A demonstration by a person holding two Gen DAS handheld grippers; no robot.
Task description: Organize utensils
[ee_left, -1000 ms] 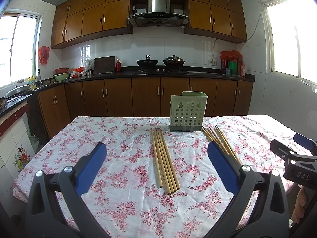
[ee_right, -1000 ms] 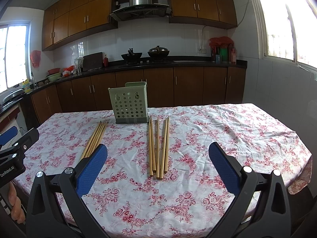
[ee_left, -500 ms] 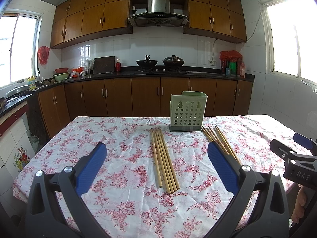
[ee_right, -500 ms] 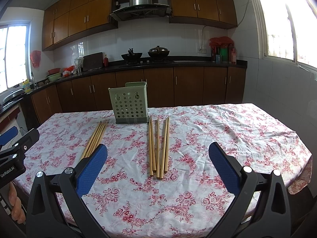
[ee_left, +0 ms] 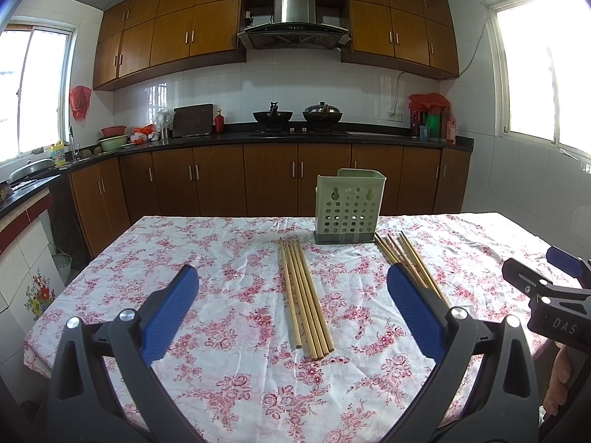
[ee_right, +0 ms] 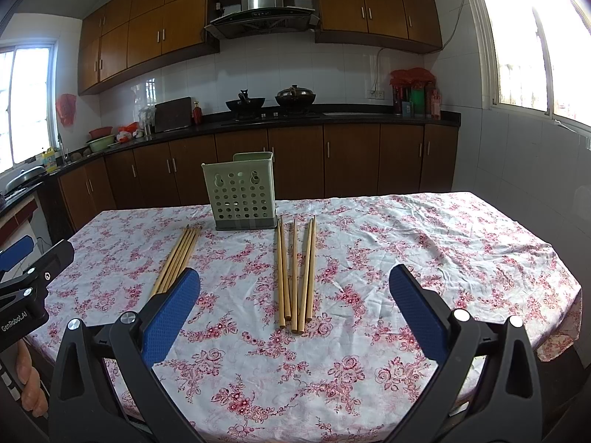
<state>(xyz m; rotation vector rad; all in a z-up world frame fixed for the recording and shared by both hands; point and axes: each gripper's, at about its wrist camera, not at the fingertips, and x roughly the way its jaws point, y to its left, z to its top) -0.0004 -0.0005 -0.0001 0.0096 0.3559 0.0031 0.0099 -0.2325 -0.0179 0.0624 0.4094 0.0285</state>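
Chopsticks lie in two bundles on the floral tablecloth (ee_left: 221, 332): left bundle (ee_left: 304, 295), right bundle (ee_right: 295, 273), beside the green perforated holder (ee_left: 349, 205). Left gripper (ee_left: 291, 310) and right gripper (ee_right: 295, 310) are spread wide (nothing held). One bundle should be pinched near its middle, so it stays level.

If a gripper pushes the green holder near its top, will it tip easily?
Probably yes: the green holder stands tall on a narrow base and looks like thin perforated plastic, so likely light. The wrinkled tablecloth may catch the base rather than let it slide.
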